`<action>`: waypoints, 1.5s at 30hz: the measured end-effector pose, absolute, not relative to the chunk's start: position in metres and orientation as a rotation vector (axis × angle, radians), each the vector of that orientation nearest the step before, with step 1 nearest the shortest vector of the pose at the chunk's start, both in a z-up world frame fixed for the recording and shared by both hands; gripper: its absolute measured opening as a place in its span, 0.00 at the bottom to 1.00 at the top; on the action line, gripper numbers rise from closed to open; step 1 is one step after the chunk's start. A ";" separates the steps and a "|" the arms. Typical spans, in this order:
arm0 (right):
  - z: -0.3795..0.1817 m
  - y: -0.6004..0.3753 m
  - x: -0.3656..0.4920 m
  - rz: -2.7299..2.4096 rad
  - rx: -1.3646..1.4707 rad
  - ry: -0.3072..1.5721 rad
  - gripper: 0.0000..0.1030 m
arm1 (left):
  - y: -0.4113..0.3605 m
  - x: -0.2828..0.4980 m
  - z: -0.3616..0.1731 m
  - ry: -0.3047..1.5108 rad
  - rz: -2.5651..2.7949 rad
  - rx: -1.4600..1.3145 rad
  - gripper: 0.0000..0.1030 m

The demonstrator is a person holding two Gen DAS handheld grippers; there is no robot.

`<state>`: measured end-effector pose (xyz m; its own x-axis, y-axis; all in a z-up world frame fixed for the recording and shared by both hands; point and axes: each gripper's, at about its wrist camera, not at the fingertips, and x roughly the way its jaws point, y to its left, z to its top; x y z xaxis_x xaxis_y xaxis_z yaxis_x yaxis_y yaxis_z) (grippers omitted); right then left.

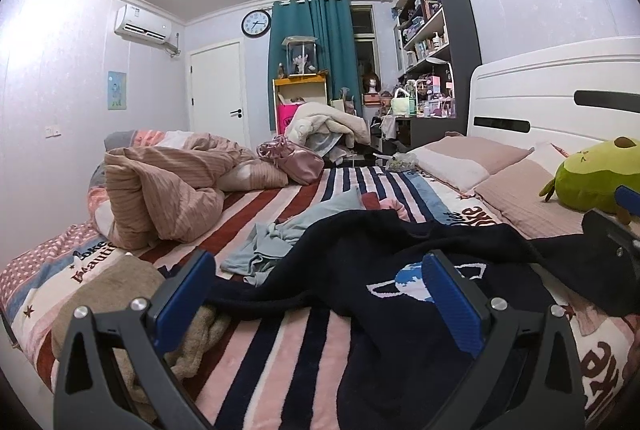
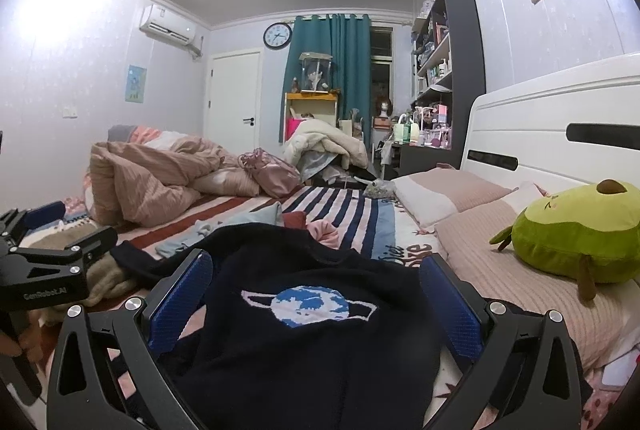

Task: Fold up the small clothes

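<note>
Sweater (image 2: 312, 342) lies rumpled on the bed (image 1: 280, 350), both grippers' fingers (image 1: 452, 298) wide apart and empty, so next comes pinching its edges to spread it flat.

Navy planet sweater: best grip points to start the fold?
Probably the navy sweater at its two side edges, one gripper each. It lies crumpled, planet motif up. The left gripper, open, could come from the near left at the sleeve; the right gripper, open, from the near right at the hem.
</note>
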<state>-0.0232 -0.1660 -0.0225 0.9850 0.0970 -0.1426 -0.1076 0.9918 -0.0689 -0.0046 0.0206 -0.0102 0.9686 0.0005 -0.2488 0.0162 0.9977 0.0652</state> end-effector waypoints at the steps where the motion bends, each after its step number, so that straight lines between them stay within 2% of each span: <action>1: -0.022 -0.166 -0.024 0.101 -0.079 0.141 1.00 | 0.020 -0.004 -0.011 0.255 -0.008 0.066 0.99; 34: -0.021 -0.167 -0.024 0.108 -0.068 0.133 1.00 | 0.020 -0.002 -0.014 0.259 -0.034 0.057 0.99; 45: -0.028 -0.172 -0.030 0.130 -0.066 0.156 1.00 | 0.026 0.005 -0.019 0.317 -0.095 0.027 0.99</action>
